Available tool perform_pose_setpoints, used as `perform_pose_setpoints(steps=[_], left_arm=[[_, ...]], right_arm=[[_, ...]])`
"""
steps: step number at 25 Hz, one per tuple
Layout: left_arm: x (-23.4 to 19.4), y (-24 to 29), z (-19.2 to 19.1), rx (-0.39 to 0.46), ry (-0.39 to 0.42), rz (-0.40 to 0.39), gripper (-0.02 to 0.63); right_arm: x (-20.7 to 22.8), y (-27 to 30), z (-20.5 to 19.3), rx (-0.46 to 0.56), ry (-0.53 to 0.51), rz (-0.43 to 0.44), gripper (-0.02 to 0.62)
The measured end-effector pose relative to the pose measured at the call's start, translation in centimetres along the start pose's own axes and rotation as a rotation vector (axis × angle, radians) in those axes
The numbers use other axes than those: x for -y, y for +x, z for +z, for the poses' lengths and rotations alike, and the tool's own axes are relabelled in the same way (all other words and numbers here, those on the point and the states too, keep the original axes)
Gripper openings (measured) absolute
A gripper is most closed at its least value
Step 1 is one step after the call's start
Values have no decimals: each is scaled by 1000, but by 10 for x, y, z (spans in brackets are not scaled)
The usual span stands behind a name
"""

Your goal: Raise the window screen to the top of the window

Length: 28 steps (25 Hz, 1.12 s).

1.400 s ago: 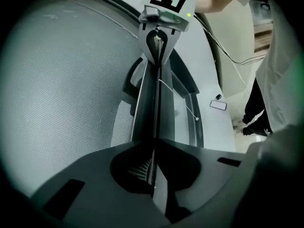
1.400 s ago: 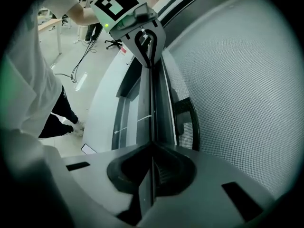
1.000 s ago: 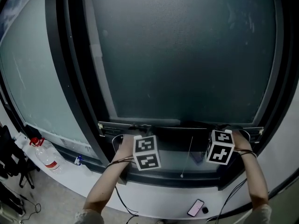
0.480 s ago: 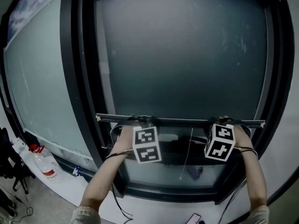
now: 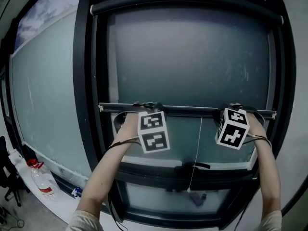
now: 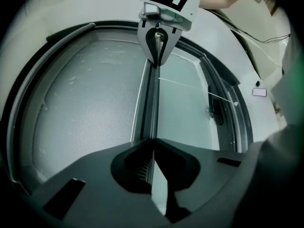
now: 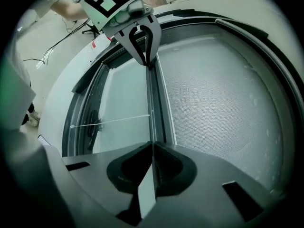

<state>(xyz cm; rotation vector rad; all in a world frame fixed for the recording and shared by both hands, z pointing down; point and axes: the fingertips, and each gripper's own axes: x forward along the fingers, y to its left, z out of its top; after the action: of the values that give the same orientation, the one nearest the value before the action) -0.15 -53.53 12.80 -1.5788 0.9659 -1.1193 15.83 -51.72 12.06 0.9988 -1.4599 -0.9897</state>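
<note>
1. Both bare forearms (image 5: 108, 174) reach up and forward, with the wrists roughly level. The left gripper (image 5: 147, 106) and the right gripper (image 5: 234, 107) sit well apart on the same rail.
2. Each gripper's jaws are pinched narrow on the thin dark metal bottom bar (image 5: 187, 111); both gripper views show its edge clamped between them.
3. The bar lies level at about mid-height of the window, with a thin white pull cord (image 5: 197, 153) hanging from it. The grey fine-mesh window screen (image 5: 187, 57) spans the pane above it.
4. The lift looks roughly half done. The next move calls for raising both ends evenly toward the dark roller housing (image 5: 187, 6) at the top — a tilted bar could bind in the side tracks
</note>
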Motion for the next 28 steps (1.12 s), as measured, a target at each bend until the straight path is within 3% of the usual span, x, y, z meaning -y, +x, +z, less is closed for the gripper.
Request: perform_pose_setpoints(steps=[5,10,14,20,28], left_arm=[[-17,0,4,-21,53,0,17],[-59,-10,6,-13,39,79,17],[-84,-14,10,-45,70,49,17],[-131,-27,17,-23,75,192,15],[-195,-39,22,-47,103,238,15]], right_arm=[[17,-5,5,-1,-26,2,17],[57,-17,10,3,-26,-99,17],[84,-24,13,1,-7,-92,17],[128,-40,18,-5,-28,-181,17],[192,-57,28,-34,-43,-265,17]])
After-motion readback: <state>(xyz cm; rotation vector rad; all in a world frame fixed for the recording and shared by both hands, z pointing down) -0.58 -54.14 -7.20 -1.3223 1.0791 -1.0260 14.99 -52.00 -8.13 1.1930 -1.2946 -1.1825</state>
